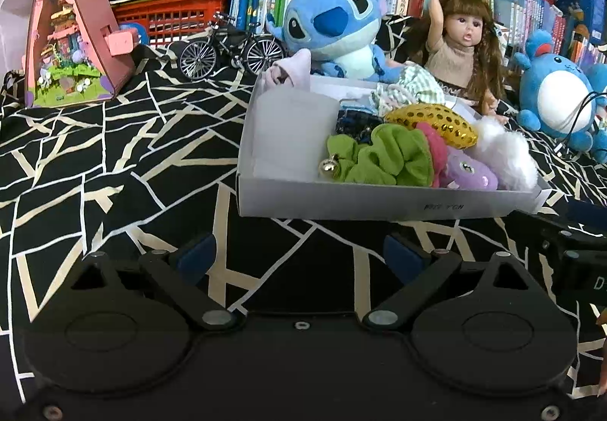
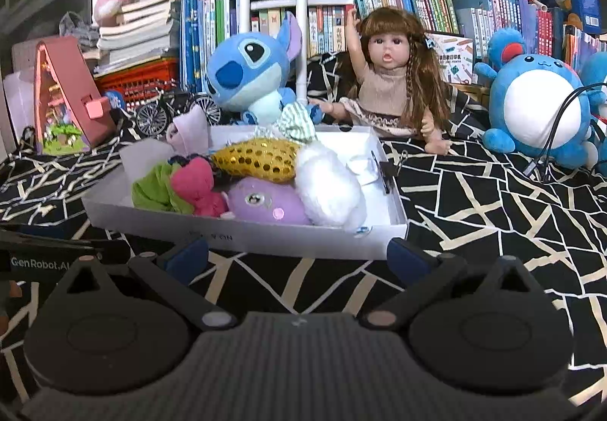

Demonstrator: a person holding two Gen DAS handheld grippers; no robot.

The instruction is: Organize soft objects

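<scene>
A shallow white box [image 1: 379, 199] [image 2: 242, 235] sits on the black patterned cloth just ahead of both grippers. It holds several soft items: a green scrunchie [image 1: 394, 157] [image 2: 155, 189], a pink one [image 2: 199, 184], a gold sequin pouch [image 1: 436, 123] [image 2: 258, 157], a purple plush [image 1: 470, 172] [image 2: 269, 203], a white fluffy piece [image 1: 504, 153] [image 2: 328, 186] and a striped green cloth [image 1: 413, 85] [image 2: 299, 121]. My left gripper [image 1: 303, 258] is open and empty, short of the box's near wall. My right gripper [image 2: 297, 256] is open and empty at that wall.
Behind the box sit a blue Stitch plush [image 1: 334, 22] [image 2: 246, 72], a doll [image 1: 461, 41] [image 2: 390, 79] and a round blue plush [image 1: 561, 95] [image 2: 531, 110]. A toy bicycle [image 1: 231, 47], a pink triangular house model [image 1: 72, 38] [image 2: 64, 98], red baskets and bookshelves stand behind. Cables [image 2: 557, 132] hang right.
</scene>
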